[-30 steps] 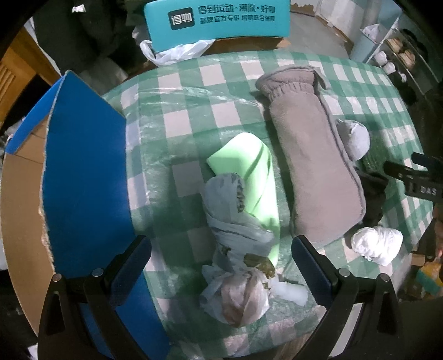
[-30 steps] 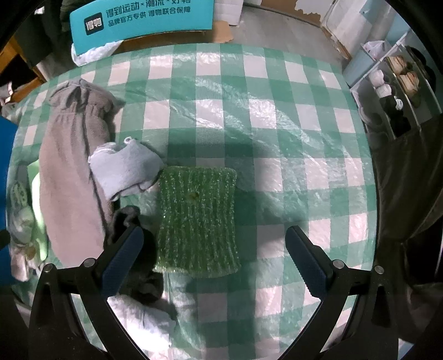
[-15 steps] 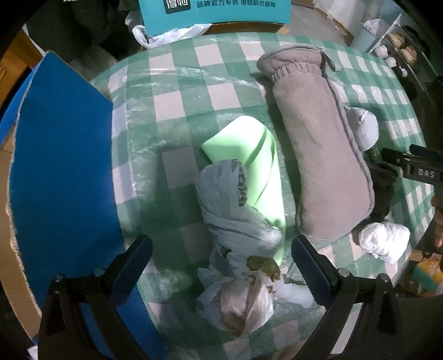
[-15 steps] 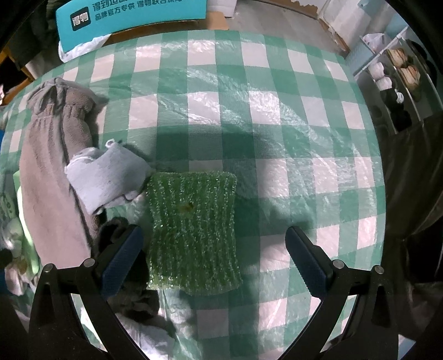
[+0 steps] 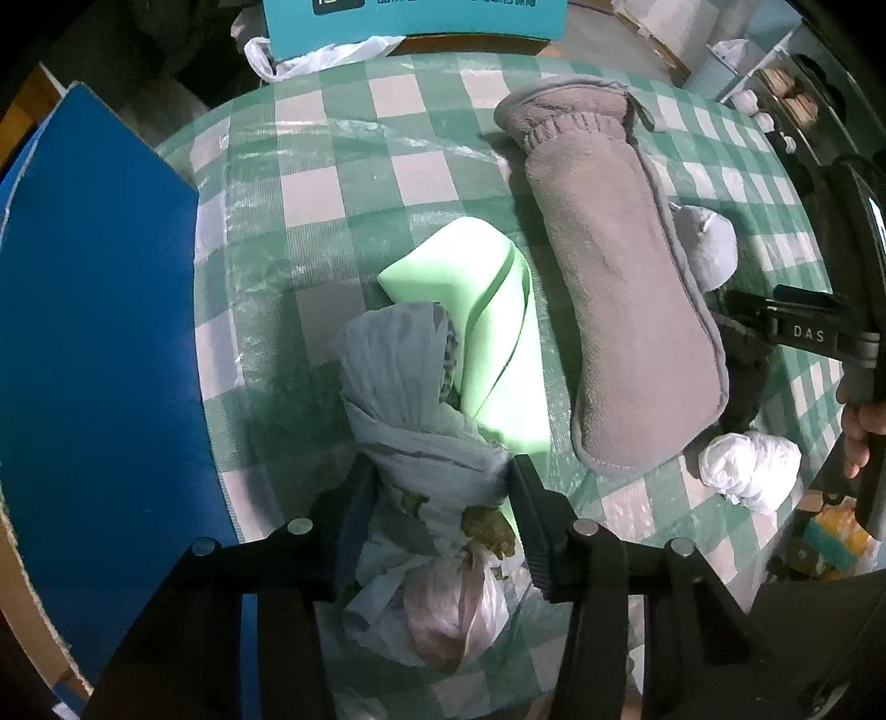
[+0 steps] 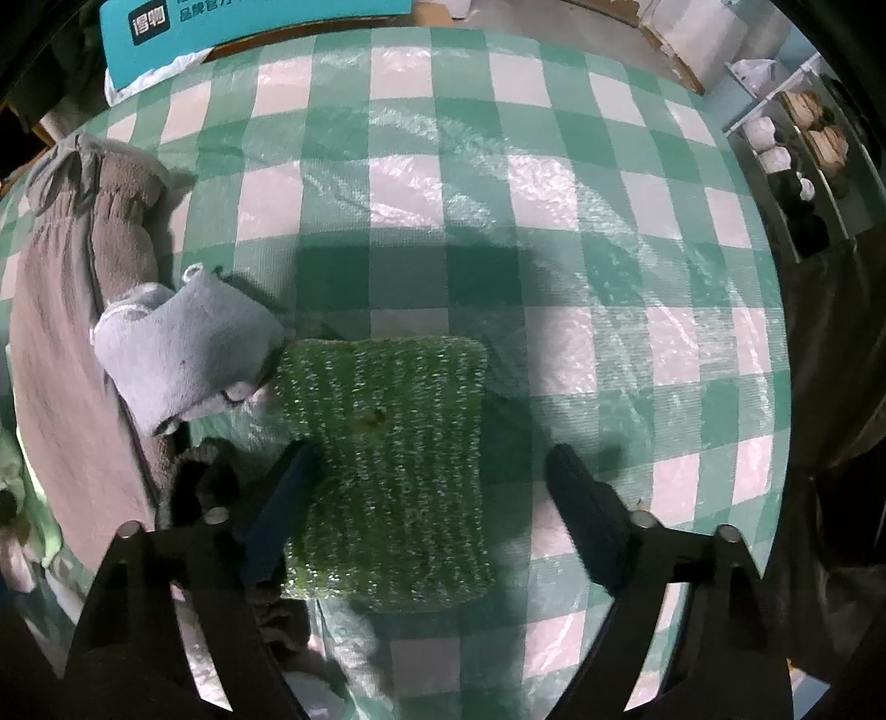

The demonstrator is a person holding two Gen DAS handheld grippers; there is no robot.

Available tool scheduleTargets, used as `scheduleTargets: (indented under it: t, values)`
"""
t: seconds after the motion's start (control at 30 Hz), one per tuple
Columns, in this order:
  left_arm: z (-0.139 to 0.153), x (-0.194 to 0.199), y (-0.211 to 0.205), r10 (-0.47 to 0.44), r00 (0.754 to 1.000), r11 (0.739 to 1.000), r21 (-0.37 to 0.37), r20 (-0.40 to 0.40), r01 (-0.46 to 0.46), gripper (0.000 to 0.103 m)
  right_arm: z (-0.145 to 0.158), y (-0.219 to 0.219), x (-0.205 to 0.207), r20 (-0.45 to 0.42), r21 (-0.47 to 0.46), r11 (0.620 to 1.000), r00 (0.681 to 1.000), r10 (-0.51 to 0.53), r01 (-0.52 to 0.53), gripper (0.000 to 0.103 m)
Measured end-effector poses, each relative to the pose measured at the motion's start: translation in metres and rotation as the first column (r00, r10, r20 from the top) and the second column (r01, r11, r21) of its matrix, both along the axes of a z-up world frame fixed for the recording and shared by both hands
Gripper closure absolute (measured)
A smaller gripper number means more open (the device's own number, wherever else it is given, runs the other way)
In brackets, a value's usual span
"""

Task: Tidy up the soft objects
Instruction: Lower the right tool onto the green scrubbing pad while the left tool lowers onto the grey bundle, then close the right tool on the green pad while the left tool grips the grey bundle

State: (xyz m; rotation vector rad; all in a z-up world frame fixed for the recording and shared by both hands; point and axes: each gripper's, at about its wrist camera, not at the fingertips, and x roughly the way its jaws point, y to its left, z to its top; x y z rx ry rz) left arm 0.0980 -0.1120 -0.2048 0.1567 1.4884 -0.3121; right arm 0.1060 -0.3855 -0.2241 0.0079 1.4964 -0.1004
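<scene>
the left gripper [image 5: 443, 498] pinches the grey plastic bundle [image 5: 410, 399] lying on the green foam [image 5: 498, 332], likely to lift it; right of the foam, the right gripper [image 6: 432, 482] spreads wide over the green sponge [image 6: 387, 459].

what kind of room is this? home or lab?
Probably a lived-in home, perhaps a dining or storage corner. A round table under a green-and-white checked plastic tablecloth, a white open shelf rack of small household items and a teal printed shipping carton on the floor suggest it.

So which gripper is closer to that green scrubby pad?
Right. The right gripper hangs open straddling the green pad; the left gripper is clamped on the grey bundle.
</scene>
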Motion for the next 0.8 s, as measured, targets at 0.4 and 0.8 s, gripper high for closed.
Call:
scheduleTargets:
  t: [0.4, 0.8]
  values:
    - [0.036, -0.006, 0.004, 0.005, 0.998, 1.000, -0.015, 0.070, -0.003, 0.056, 0.021, 0.009, -0.006, 0.013, 0.032, 0.999, 1.000, -0.002, 0.002, 0.080]
    - [0.054, -0.017, -0.010, -0.016, 0.992, 1.000, 0.021, 0.126, 0.013, 0.057, 0.056, 0.009, -0.016, 0.078, 0.035, 0.999, 0.997, -0.014, 0.011, 0.088]
